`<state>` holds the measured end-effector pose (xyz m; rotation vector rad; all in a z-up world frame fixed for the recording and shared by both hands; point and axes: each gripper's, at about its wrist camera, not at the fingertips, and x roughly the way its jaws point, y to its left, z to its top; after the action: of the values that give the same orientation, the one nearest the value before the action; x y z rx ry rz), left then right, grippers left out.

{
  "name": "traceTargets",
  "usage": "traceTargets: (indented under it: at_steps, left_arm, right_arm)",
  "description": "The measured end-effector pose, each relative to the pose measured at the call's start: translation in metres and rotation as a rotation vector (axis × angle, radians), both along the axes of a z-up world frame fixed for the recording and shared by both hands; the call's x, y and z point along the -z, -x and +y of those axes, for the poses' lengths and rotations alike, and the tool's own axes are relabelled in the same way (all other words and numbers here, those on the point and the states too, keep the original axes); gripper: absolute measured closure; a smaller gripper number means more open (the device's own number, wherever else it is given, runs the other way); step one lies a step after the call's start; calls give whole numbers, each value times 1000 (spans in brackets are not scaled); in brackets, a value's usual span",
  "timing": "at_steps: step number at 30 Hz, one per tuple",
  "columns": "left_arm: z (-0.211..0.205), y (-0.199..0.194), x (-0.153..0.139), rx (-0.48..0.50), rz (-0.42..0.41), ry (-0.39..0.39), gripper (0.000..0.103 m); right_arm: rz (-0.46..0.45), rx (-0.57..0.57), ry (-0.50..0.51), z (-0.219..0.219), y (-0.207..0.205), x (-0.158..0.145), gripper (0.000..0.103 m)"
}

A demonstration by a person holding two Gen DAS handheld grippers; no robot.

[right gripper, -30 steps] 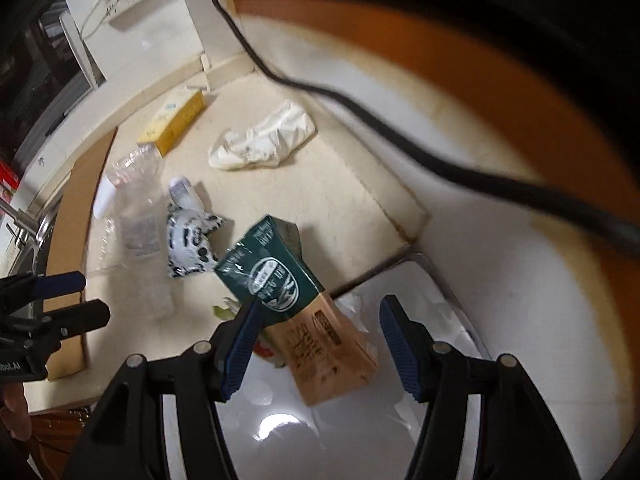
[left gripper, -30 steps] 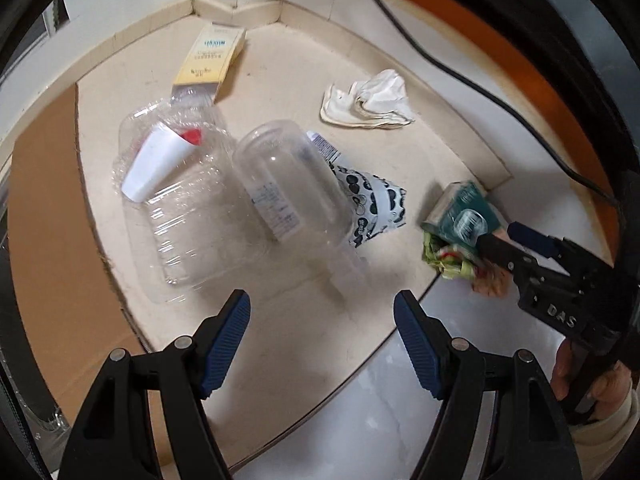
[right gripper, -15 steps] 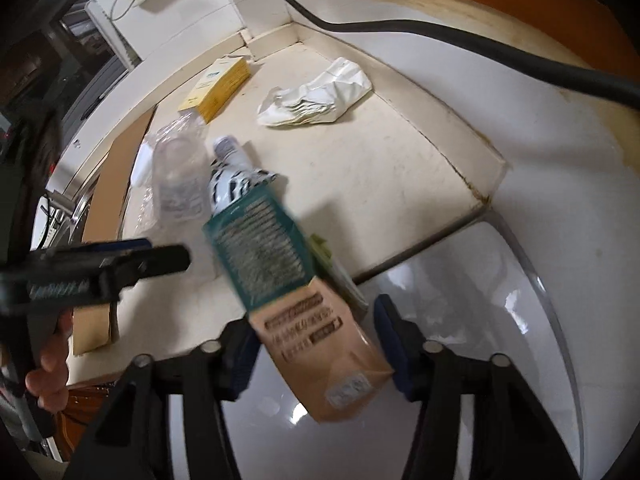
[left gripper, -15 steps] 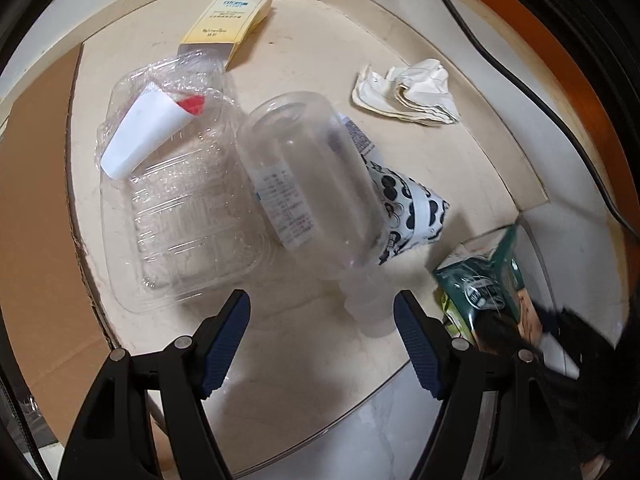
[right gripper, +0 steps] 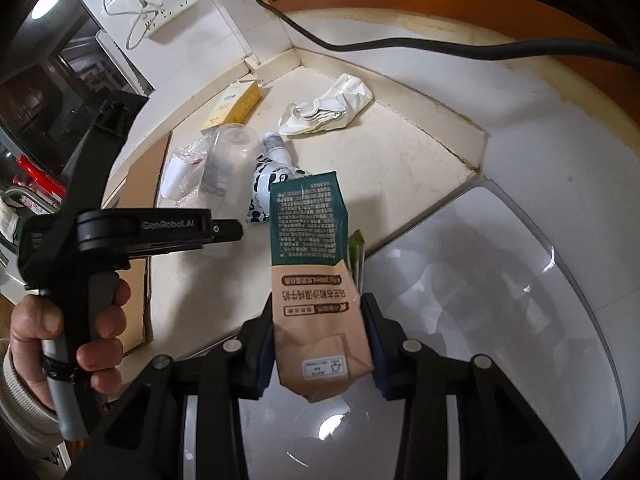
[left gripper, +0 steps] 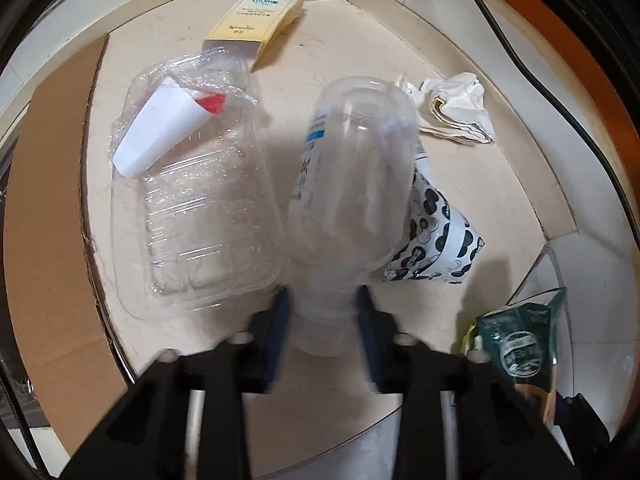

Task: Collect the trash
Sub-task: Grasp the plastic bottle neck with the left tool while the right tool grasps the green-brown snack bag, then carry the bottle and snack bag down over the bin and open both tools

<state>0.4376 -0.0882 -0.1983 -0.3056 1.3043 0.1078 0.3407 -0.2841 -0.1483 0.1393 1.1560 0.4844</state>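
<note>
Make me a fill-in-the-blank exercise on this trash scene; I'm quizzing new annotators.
1. The left gripper has its fingers on the neck of the clear plastic ____.
2. The right gripper holds a green and tan milk ____.
3. The white paper cup lies in the clear plastic ____.
4. The yellow box lies near the counter's ____.

Missing words: bottle; carton; clamshell tray; corner

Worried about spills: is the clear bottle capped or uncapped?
Cannot tell: the clear bottle looks empty, but its neck sits blurred between the left gripper's fingers.
</note>
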Motion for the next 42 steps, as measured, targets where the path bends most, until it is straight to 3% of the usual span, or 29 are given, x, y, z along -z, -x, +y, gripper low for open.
traceTargets:
  at_steps: [8, 19, 33, 42]
  left_arm:
    - [-1, 23, -6, 48, -26, -21, 76]
    - [10, 106, -61, 204, -84, 37, 76]
    - [60, 255, -144, 483, -207, 86, 76]
    - [99, 342, -158, 592, -233, 109, 76]
  right_arm:
    - [-29, 48, -2, -6, 8, -11, 65]
    - [-50, 128, -33, -3, 56, -39, 65]
    - [-128, 280, -43, 46, 208, -116, 65]
    - [-132, 338, -48, 95, 306, -126, 65]
